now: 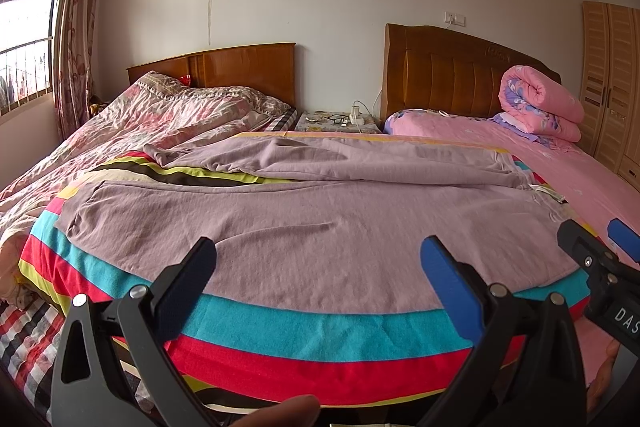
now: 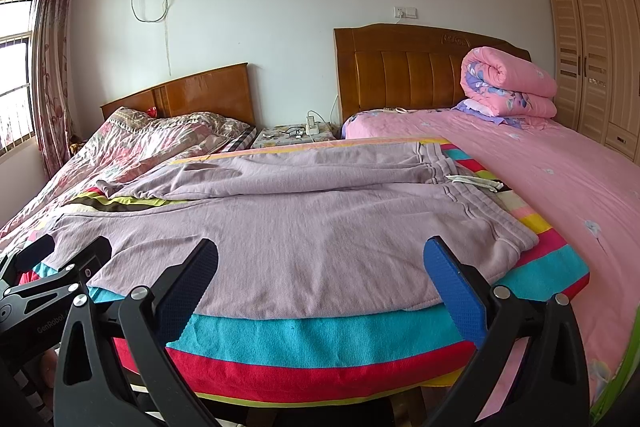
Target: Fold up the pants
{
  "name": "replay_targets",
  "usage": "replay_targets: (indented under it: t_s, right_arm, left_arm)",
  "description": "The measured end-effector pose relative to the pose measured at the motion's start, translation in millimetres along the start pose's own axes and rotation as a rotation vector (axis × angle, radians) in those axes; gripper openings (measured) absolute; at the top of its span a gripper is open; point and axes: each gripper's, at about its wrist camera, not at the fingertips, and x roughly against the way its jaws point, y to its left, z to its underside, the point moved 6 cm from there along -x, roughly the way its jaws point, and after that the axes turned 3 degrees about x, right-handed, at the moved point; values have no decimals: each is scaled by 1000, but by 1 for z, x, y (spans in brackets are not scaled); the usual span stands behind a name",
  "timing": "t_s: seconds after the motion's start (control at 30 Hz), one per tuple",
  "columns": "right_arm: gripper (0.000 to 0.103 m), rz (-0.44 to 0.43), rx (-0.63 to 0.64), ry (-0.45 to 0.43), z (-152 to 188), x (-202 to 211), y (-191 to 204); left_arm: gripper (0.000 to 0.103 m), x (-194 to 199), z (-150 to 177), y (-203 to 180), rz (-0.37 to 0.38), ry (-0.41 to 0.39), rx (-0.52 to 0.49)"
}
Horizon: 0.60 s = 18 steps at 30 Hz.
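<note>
Lilac knit pants [image 1: 304,227] flat on striped multicolour blanket [image 1: 304,331]. Left tool [image 1: 318,259] apart; right tool [image 2: 320,259] apart. Tool bodies read "DAS", "GenRobot".

Mauve pants [image 2: 280,223] lie on a blanket [image 2: 320,339] striped teal, red and yellow — at two o'clock a plain pink sheet [image 2: 560,179], at ten a floral quilt [image 2: 140,143].

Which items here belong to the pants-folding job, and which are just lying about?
Job: purple pants; striped blanket under them; left gripper and right gripper, jaws open.

Lying about: rolled pink quilt; glasses; power strip on nightstand; floral quilt.
</note>
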Motion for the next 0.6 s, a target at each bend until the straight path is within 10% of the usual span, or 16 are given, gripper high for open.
replay_targets:
  t_s: [0.6]
  right_arm:
    - [99,-2,-10,6,5,-2,-1]
  left_arm:
    - [102,-3,8,9,-3,11,-4]
